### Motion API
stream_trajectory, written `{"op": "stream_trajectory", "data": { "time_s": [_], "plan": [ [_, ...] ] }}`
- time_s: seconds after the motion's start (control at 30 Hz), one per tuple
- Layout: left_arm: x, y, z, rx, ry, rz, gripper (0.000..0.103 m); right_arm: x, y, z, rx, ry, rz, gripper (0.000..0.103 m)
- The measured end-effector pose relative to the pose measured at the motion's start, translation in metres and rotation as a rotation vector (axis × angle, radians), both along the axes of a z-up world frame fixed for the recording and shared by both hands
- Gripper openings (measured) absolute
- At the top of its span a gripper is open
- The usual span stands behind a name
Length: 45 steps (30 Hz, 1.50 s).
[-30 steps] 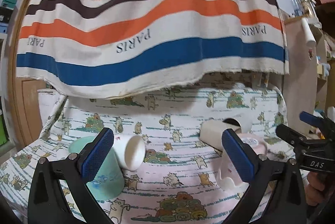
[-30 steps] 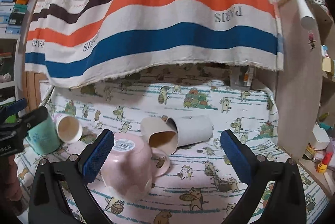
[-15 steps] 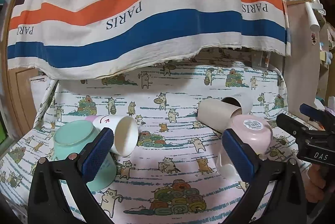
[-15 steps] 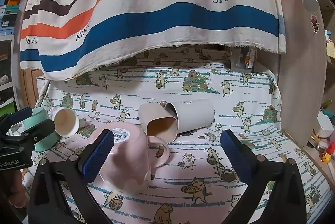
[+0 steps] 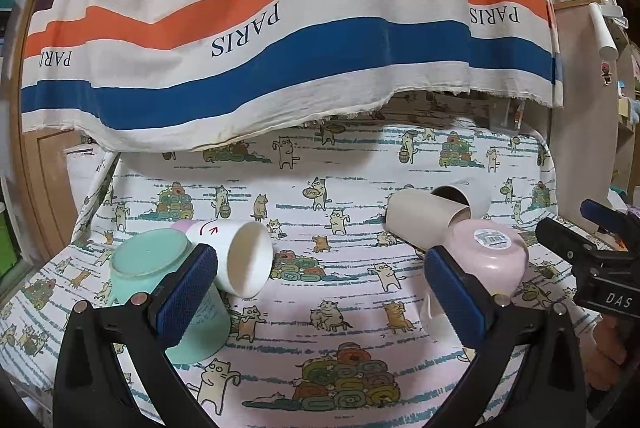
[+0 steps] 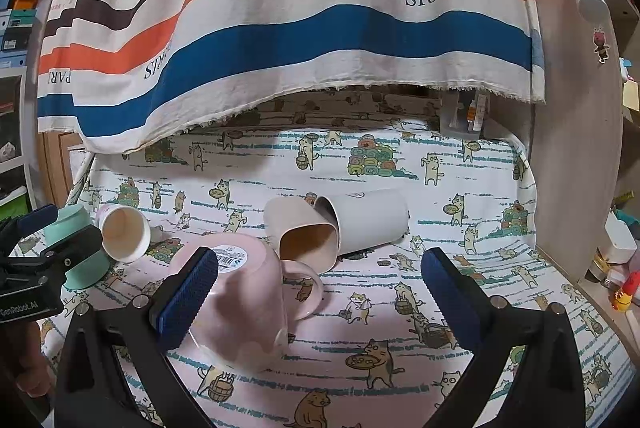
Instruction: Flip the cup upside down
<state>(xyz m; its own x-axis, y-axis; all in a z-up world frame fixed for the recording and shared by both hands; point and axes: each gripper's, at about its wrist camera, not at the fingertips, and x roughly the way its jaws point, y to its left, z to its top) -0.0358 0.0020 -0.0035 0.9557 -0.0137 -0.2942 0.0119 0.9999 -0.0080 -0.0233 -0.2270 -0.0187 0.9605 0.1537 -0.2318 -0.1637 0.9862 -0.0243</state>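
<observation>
A cloth printed with cartoon cats (image 5: pixel 328 292) covers the table, and a striped cloth with the word PARIS (image 5: pixel 280 27) hangs behind it, its lower hem drooping over the far edge.

Five cups sit on the cat cloth. A pale pink mug (image 6: pixel 244 304) stands upside down, base up, with a round barcode sticker on the base and its handle pointing right. A mint green cup (image 5: pixel 168 288) is also upside down at the left, with faint writing on its side. Touching it on the right lies a small white cup (image 5: pixel 240 260) on its side, mouth toward the near right, with a red arrow mark on its wall. Farther right, a beige cup (image 6: pixel 304 232) and a white cup (image 6: pixel 368 224) lie on their sides, touching at their mouths.

The left gripper (image 5: pixel 320 292) is spread wide and holds nothing; the green cup is just behind its left finger, the pink mug behind its right finger. The right gripper (image 6: pixel 320 292) is also wide and holds nothing; the pink mug sits behind its left finger, reaching into the gap, with the beige cup beyond it.
</observation>
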Motion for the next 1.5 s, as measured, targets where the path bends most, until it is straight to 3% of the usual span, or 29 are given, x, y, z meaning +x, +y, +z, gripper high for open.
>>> {"op": "stream_trajectory", "data": {
  "time_s": [1.5],
  "plan": [
    [0.0008, 0.0022, -0.0002, 0.0, 0.0, 0.019, 0.103, 0.0002, -0.0036, -0.0001, 0.003, -0.001, -0.019, 0.102]
  ]
}}
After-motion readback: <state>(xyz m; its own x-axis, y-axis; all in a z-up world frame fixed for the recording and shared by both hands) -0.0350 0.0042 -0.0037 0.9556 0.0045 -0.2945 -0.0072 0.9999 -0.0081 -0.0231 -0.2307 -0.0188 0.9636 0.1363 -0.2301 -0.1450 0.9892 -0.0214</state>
